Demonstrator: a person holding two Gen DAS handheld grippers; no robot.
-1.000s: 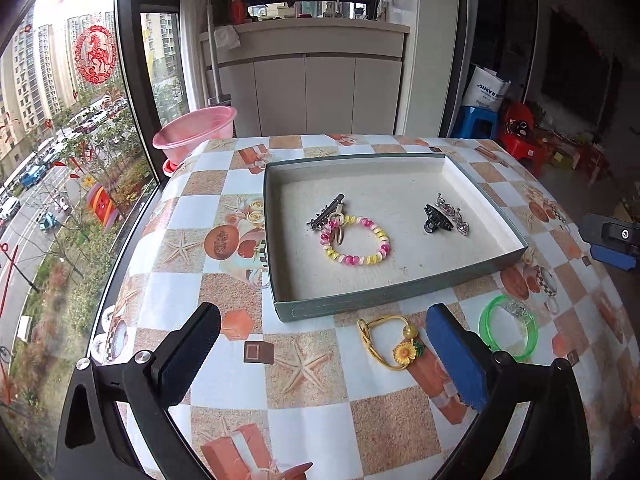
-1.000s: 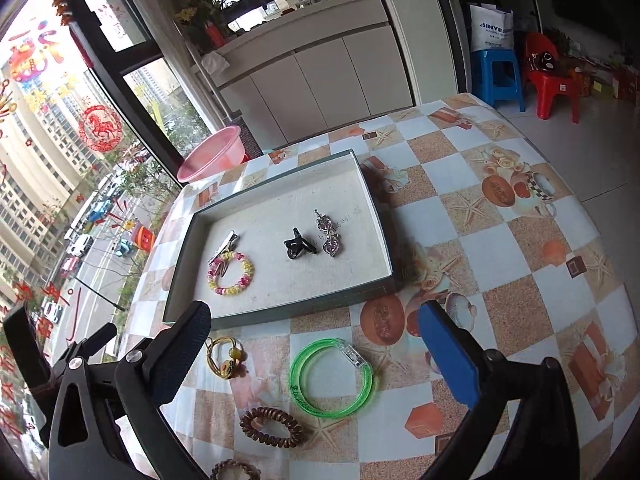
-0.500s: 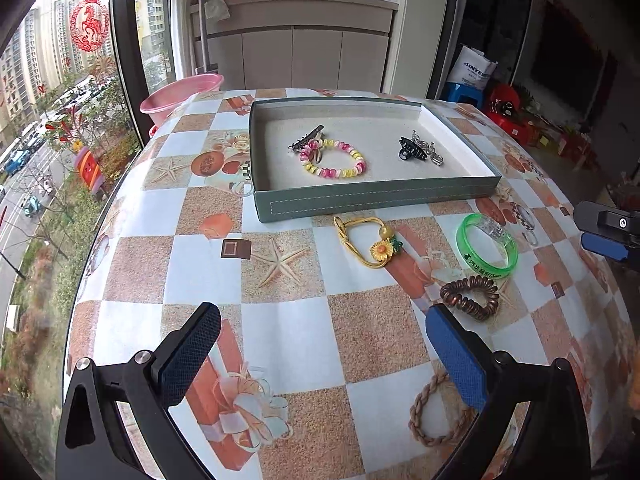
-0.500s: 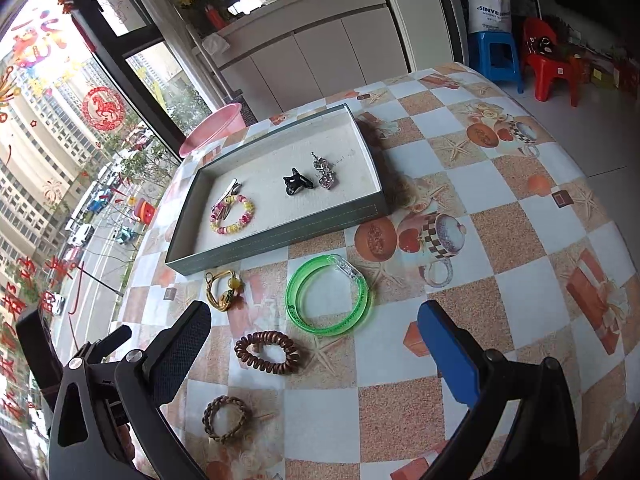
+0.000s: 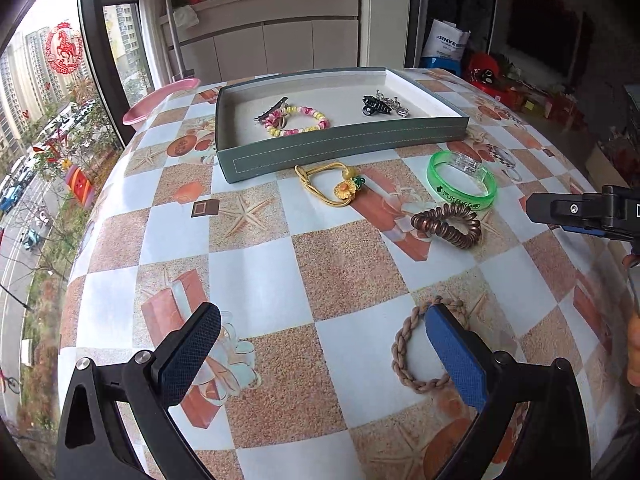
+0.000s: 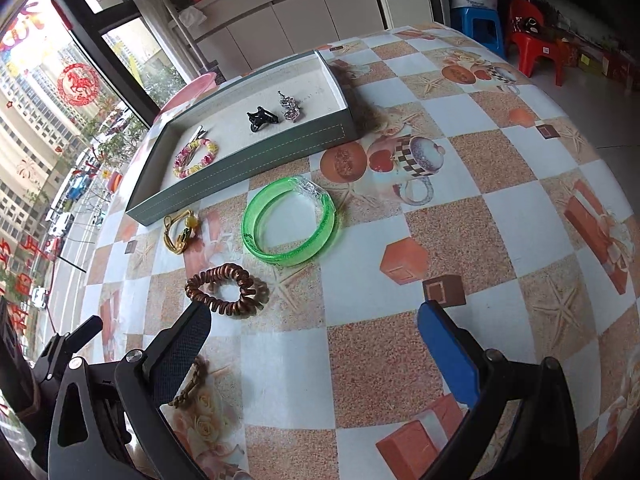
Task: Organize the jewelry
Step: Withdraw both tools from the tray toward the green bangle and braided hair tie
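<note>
A grey-green tray [image 5: 344,148] [image 6: 240,168] holds a bead bracelet [image 5: 298,122], a hair clip, a black claw clip [image 5: 374,106] and a silver piece. On the table in front of it lie a yellow flower hair tie [image 5: 330,186], a green bangle [image 5: 462,180] [image 6: 290,220], a brown spiral hair tie [image 5: 448,224] [image 6: 228,290] and a braided brown hair tie [image 5: 416,346]. My left gripper [image 5: 320,348] is open, its blue finger over the braided tie. My right gripper [image 6: 314,344] is open and empty, close behind the spiral tie.
The round table has a checked cloth [image 5: 248,264]. A pink basin [image 5: 160,100] stands beyond its far left edge by the window. White cabinets [image 5: 280,44] are behind; a blue stool and a red chair [image 6: 532,28] stand at the right.
Both grippers have drawn back toward the near edge of the table and lower. The tray looks farther away, and the spiral and braided ties have come into view.
</note>
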